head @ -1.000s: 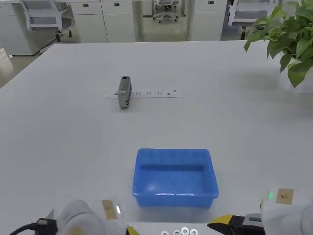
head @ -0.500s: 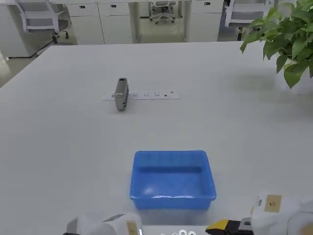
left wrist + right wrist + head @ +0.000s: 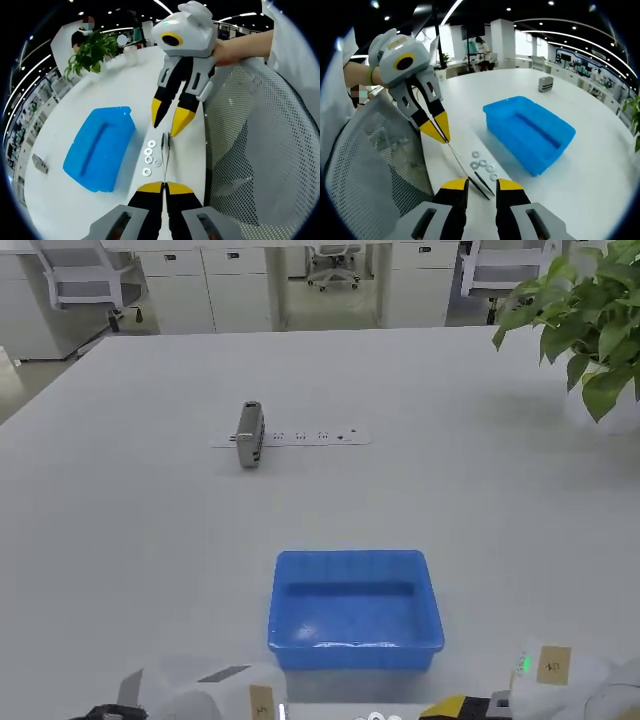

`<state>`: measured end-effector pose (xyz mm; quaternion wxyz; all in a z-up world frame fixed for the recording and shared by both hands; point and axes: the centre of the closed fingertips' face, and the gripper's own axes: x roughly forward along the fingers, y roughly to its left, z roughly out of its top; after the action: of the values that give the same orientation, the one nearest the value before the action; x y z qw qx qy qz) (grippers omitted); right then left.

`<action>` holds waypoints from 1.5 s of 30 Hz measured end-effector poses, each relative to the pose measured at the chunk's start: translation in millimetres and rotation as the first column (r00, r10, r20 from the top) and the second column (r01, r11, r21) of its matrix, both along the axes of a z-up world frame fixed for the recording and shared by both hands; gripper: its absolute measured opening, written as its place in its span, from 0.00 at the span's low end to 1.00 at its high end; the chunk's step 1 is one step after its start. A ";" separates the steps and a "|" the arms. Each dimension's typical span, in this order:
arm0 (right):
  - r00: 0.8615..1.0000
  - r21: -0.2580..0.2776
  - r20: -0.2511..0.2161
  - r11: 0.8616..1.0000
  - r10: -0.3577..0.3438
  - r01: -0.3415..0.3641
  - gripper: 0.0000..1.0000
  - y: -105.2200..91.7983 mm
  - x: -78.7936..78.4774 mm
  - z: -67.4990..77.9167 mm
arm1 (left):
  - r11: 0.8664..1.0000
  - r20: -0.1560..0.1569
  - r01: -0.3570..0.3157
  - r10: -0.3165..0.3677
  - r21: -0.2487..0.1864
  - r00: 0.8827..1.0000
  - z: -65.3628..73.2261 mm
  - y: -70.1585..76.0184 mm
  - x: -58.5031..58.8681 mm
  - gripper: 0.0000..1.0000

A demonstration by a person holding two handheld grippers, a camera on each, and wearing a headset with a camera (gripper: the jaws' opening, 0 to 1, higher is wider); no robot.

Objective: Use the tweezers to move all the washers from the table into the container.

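Observation:
My left gripper (image 3: 165, 188) is shut on thin metal tweezers (image 3: 164, 152), which point forward over the white table. Several small silver washers (image 3: 149, 159) lie just left of the tweezers, beside the blue container (image 3: 97, 147). My right gripper (image 3: 481, 185) is open, its yellow fingertips on either side of the tweezers' tips (image 3: 481, 184). In the right gripper view the left gripper (image 3: 439, 132) comes in from the upper left with the tweezers, and the washers (image 3: 482, 164) lie between them and the container (image 3: 530, 129). In the head view the container (image 3: 355, 605) is empty.
A white power strip (image 3: 300, 437) with a grey adapter (image 3: 250, 433) lies mid-table. A green plant (image 3: 590, 310) stands at the far right. A mesh chair back (image 3: 260, 145) sits close behind the table's near edge. Office chairs and cabinets are beyond the table.
Both grippers have sunk lower at the bottom of the head view, and the left one has shifted right. The container and power strip have stayed put.

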<state>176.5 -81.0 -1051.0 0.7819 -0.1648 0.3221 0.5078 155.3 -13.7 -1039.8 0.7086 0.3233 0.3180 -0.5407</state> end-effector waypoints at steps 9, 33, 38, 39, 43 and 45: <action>1.000 0.012 0.005 1.000 0.024 -0.024 0.18 4.1 -3.7 2.1 | 1.000 0.031 0.019 -0.018 -0.021 0.999 24.6 -5.8 -2.3 0.00; 0.978 0.040 0.011 0.978 0.207 -0.207 0.13 35.6 -30.2 5.5 | 0.988 0.037 0.111 -0.108 -0.108 0.993 60.7 -36.7 -19.3 0.00; 0.977 0.050 0.010 0.976 0.212 -0.213 0.09 39.8 -23.4 5.5 | 0.990 0.037 0.096 -0.093 -0.100 0.995 60.9 -31.6 -14.2 0.00; 0.978 0.063 0.009 0.976 0.211 -0.211 0.09 41.8 -23.3 6.7 | 0.990 0.038 0.093 -0.089 -0.102 0.995 63.0 -30.4 -12.6 0.00; 0.977 0.076 0.023 0.974 0.213 -0.214 0.08 47.0 -21.5 10.2 | 0.990 0.048 0.089 -0.085 -0.106 0.995 67.8 -29.1 -9.3 0.00; 0.976 0.079 0.030 0.973 0.214 -0.216 0.08 49.2 -20.0 11.0 | 0.991 0.054 0.093 -0.088 -0.101 0.995 68.3 -28.5 -8.2 0.00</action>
<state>156.5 -31.8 -1040.0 0.7318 -0.1719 0.2729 0.6004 147.2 -42.2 -971.4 0.7067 0.3138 0.2570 -0.5797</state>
